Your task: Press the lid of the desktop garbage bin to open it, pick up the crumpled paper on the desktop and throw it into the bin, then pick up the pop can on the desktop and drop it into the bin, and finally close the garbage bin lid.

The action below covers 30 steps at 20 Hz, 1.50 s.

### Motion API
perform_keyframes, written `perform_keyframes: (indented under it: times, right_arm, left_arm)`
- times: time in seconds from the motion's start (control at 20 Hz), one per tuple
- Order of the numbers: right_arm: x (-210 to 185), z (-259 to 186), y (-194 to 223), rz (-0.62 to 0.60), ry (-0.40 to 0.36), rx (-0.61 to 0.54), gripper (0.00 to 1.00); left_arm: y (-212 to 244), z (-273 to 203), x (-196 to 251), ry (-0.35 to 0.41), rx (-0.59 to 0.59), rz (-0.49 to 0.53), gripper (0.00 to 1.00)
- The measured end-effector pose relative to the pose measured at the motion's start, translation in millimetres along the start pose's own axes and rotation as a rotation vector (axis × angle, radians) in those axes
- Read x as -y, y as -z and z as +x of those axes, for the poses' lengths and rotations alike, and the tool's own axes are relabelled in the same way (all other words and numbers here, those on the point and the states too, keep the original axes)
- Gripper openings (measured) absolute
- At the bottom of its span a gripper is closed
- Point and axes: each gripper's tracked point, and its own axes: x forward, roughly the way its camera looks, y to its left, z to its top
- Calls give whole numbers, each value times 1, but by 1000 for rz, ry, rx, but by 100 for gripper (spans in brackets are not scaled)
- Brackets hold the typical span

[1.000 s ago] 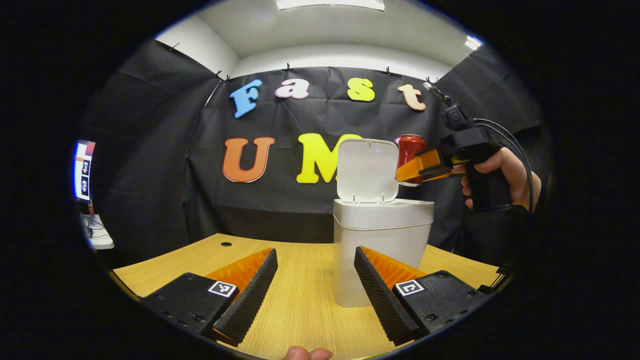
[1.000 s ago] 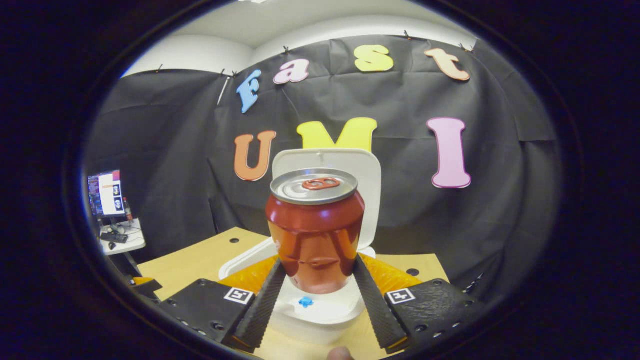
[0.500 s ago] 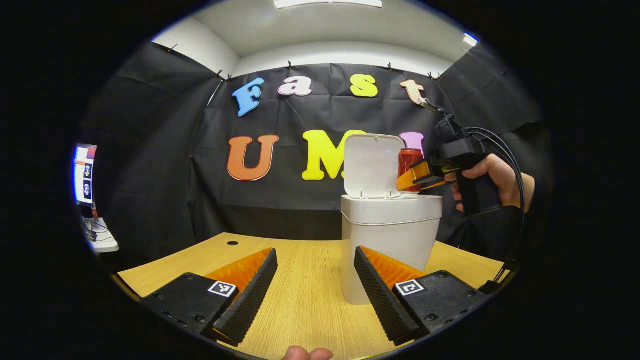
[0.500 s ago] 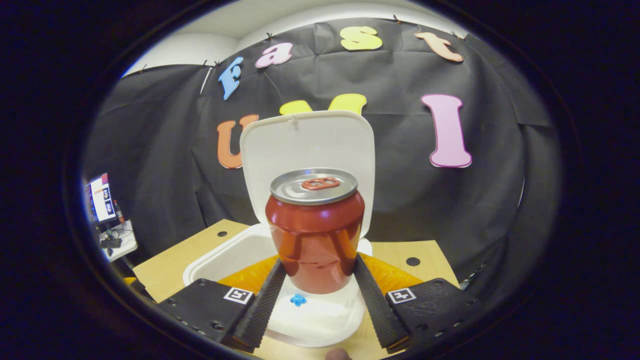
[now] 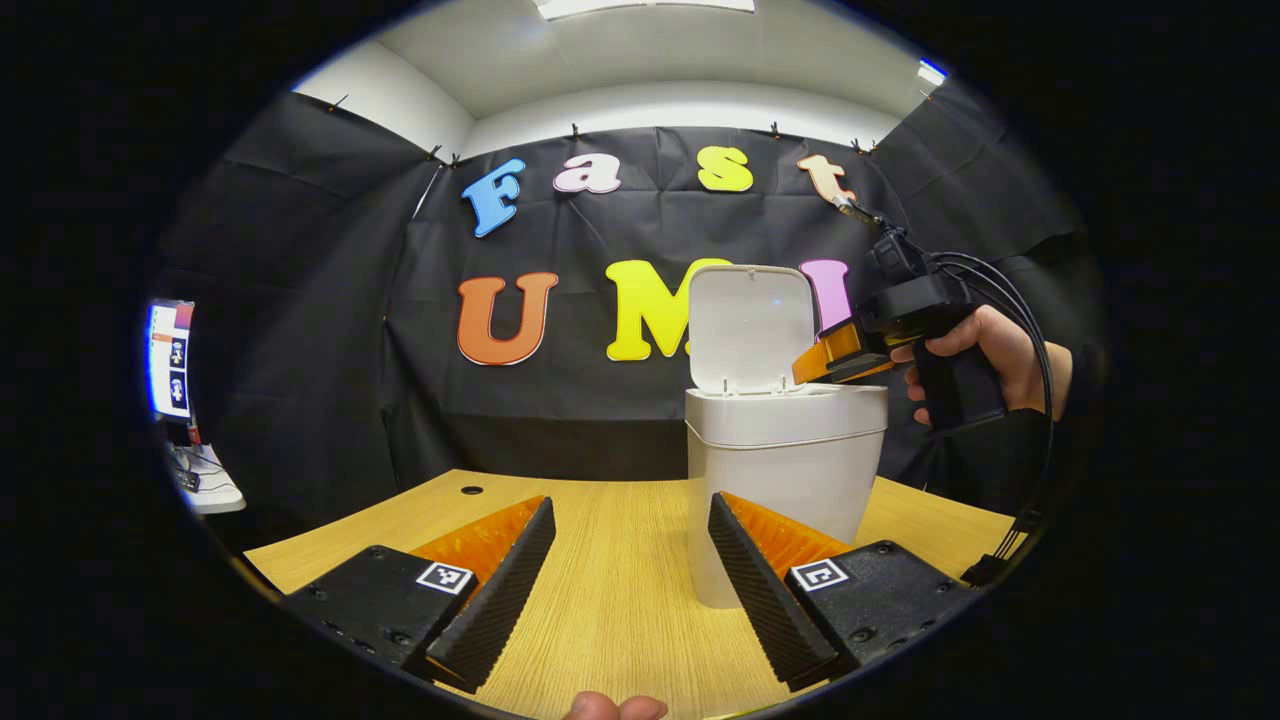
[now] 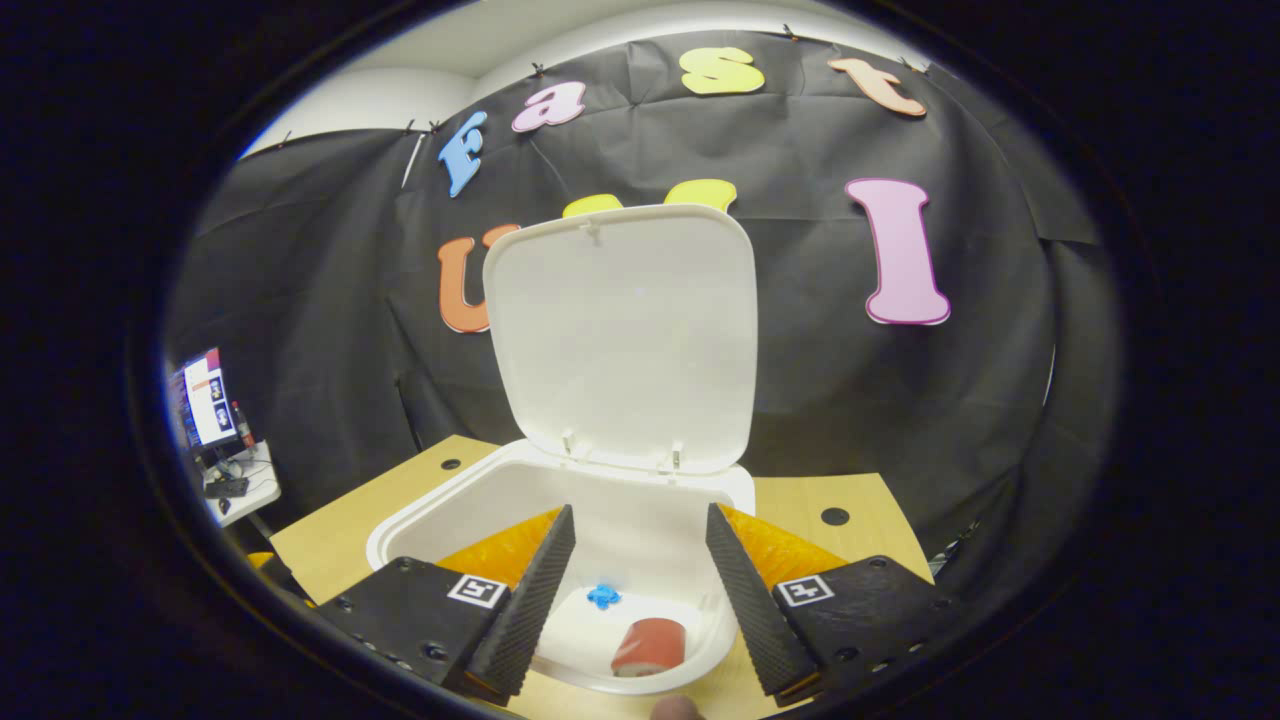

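Can in bin, below parted jaws

Square-coded tongs, black cables

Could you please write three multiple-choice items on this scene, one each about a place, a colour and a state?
1. Where is the pop can?
A. inside the bin
B. on the desk
C. between the fingers

2. What colour is the bin?
A. black
B. white
C. blue

3. How is the bin lid?
A. shut
B. detached, lying on the desk
C. raised upright

Answers:
1. A, the right gripper view shows the can down in the bin's opening.
2. B, its body and lid are white in both views.
3. C, it stands up behind the opening while the right gripper hangs open above it.
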Motion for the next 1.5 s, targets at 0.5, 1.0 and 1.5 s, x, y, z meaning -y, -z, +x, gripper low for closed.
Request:
perform_keyframes:
  times: [0.5,1.0,1.5]
  right_arm:
    - [-4,-12,-22,-42,43,65,82]
    - [-23,-40,-86,-83,62,181,86]
    - [-43,-33,-191,-144,86,331,89]
  left_arm:
    - [-3,-2,1,3,6,4,99]
    - [1,-2,4,13,-9,1,99]
    - [-2,-5,-13,-15,-10,-16,99]
